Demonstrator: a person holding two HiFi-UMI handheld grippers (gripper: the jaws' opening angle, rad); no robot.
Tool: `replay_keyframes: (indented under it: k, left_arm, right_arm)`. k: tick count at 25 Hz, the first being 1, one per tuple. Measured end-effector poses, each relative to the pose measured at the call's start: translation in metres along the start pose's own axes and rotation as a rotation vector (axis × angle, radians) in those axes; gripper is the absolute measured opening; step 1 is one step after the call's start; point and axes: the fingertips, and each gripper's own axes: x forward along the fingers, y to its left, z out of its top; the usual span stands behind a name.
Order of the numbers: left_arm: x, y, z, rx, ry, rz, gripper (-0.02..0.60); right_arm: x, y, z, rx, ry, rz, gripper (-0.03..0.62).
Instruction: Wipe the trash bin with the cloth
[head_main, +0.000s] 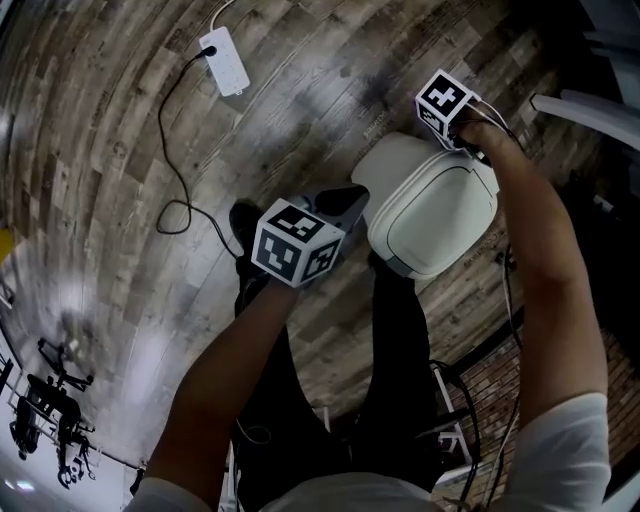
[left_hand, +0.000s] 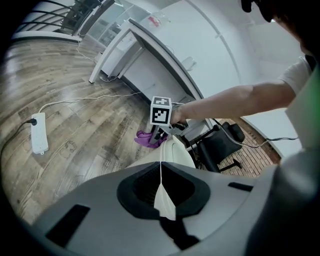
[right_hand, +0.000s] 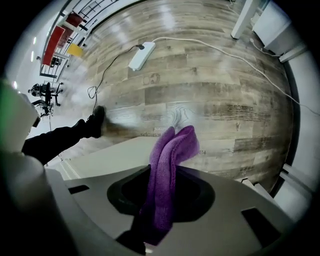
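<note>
**Clerk:** Item one, the trash bin?

**Keeper:** White trash bin, lid down, stood on the wood floor just ahead of your legs. Your left hand-held gripper was pressed together on a thin white edge of it, at the near side.

**Clerk:** Item two, the cloth?

**Keeper:** Purple cloth, folded, was pinched in your right hand-held gripper at the bin's far edge. Its free end stood out past the jaws, over the lid. Whether it touched, I could not tell.

**Clerk:** Handling note for the wipe?

**Keeper:** My judgement: you needed the free fold laid flat on the lid, not the jaw tips. Long, overlapping strokes toward you would have suited, with the left steadying the bin against sliding.

**Clerk:** Sundries?

**Keeper:** White power strip with cable, well apart on the floor.
</note>
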Motion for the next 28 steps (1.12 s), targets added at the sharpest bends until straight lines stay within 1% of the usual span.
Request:
replay_keyframes:
  k: [3,7,10,16,19,25,28]
  left_arm:
    - [0.0,0.004,-0.005,-0.013,0.007,0.001,0.005]
    - [0.002,0.003,-0.005,-0.023,0.008,-0.003,0.005]
    - [0.003,0.003,-0.005,-0.03,0.004,-0.007,0.005]
    - [0.004,0.005,-0.016,-0.072,0.01,-0.019,0.005]
    - [0.002,0.007,-0.026,-0.099,0.014,-0.018,0.005]
    - [-0.01,0.02,-0.05,-0.16,0.018,0.009,0.005]
    - [-0.017,0.024,-0.064,-0.194,0.016,0.021,0.005]
  right_arm:
    - [0.012,0.012,-0.005,0.001,0.055,0.058,0.109]
    - [0.014,0.023,-0.004,0.029,0.07,0.112,0.109]
    - [0.015,0.033,-0.001,0.022,0.082,0.137,0.109]
    - [0.02,0.052,0.005,-0.037,0.121,0.127,0.109]
    - [0.022,0.066,0.01,-0.062,0.137,0.138,0.109]
    - [0.03,0.095,0.017,-0.163,0.21,0.113,0.109]
    - [0.034,0.109,0.019,-0.196,0.25,0.113,0.109]
